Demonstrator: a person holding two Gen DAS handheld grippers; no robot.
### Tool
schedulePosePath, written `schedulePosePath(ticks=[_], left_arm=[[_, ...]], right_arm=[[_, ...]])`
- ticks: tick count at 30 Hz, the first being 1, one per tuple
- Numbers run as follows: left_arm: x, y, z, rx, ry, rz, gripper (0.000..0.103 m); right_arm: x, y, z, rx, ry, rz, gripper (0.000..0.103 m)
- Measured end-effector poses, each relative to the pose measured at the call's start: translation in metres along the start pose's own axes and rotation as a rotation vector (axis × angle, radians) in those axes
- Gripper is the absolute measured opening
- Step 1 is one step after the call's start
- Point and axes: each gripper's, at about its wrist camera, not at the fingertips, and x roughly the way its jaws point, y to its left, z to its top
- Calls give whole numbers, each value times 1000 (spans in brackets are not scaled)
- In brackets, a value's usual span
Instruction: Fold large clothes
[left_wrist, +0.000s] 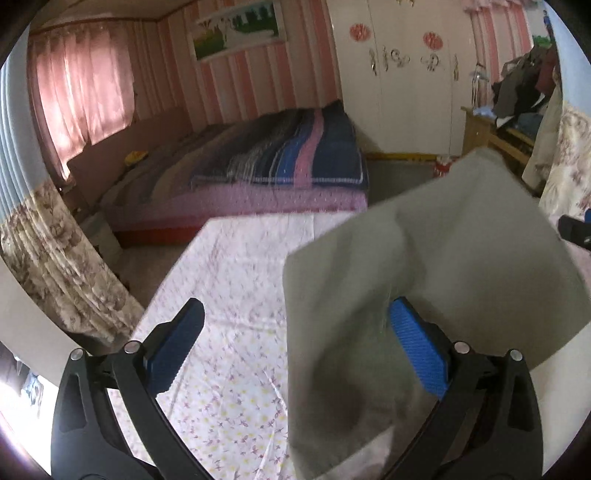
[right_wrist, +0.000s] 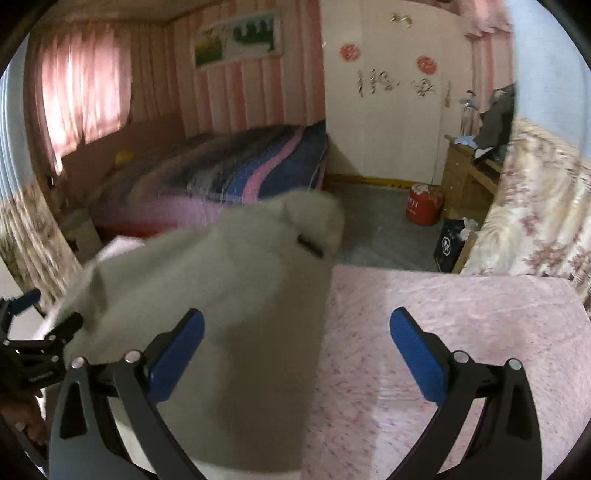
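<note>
1. plainly, the left gripper has its blue pads spread wide apart, clamped on nothing; the pale grey garment hangs blurred across the lower right of the left wrist view, draped around the right-hand pad without being pinched.
2. the left-hand pad of that gripper stands over the floral sheet, which fills the lower middle of the frame.
3. the right gripper also has its fingers far apart and grips nothing; in the right wrist view the garment fills the lower left and middle, passing behind the left-hand pad.
4. the right-hand pad stands over the bare pink sheet.
5. the left gripper shows at the left edge of the right wrist view, beside the garment's edge.
6. farther off, a bed with a striped blanket lies in the middle of the frame, pink curtains at upper left, and a red container on the floor at right of centre.
</note>
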Motion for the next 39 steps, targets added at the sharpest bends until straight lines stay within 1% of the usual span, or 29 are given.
schedulePosePath(ticks=[3, 7, 8, 11, 13, 15, 17, 19, 22, 25, 27, 30, 32, 35, 36, 39], left_arm=[[7, 1, -7, -8, 3, -9, 100], [20, -1, -16, -27, 33, -16, 100], [25, -2, -17, -35, 51, -18, 100], [36, 0, -21, -50, 89, -34, 100], [34, 1, -20, -42, 87, -37, 100], [22, 2, -18, -7, 70, -23, 100], [2, 7, -18, -1, 39, -19, 100], [-25, 13, -22, -24, 6, -38, 100], [-55, 20, -33, -61, -13, -57, 100], [-69, 18, -47, -81, -6, -73, 100], [-71, 14, -56, -83, -6, -76, 100], [-64, 5, -67, -67, 23, -95, 100], [-61, 3, -69, -51, 16, -88, 100], [-52, 6, -69, -59, 31, -106, 100], [-49, 6, -69, -58, 35, -106, 100], [-41, 5, -69, -40, 42, -101, 100]], right_arm=[[11, 4, -3, -21, -1, -25, 101], [34, 13, -15, -123, 51, -62, 101], [40, 11, -19, -125, 63, -55, 101], [45, -2, -22, -60, 92, 3, 101], [37, -8, -21, -42, 84, 22, 101], [20, -7, -22, -65, 63, 5, 101], [-10, -5, -26, -99, 11, -10, 101], [-41, -6, -33, -93, -27, 16, 101], [-75, -11, -46, -54, -41, 78, 101], [-90, -16, -60, 8, -11, 134, 101], [-91, -17, -70, 40, 8, 156, 101], [-74, -16, -79, 40, 61, 153, 101], [-63, -21, -86, 97, 110, 198, 101], [-45, -25, -89, 183, 169, 257, 101], [-38, -25, -89, 196, 195, 269, 101], [-27, -23, -89, 213, 228, 298, 101]])
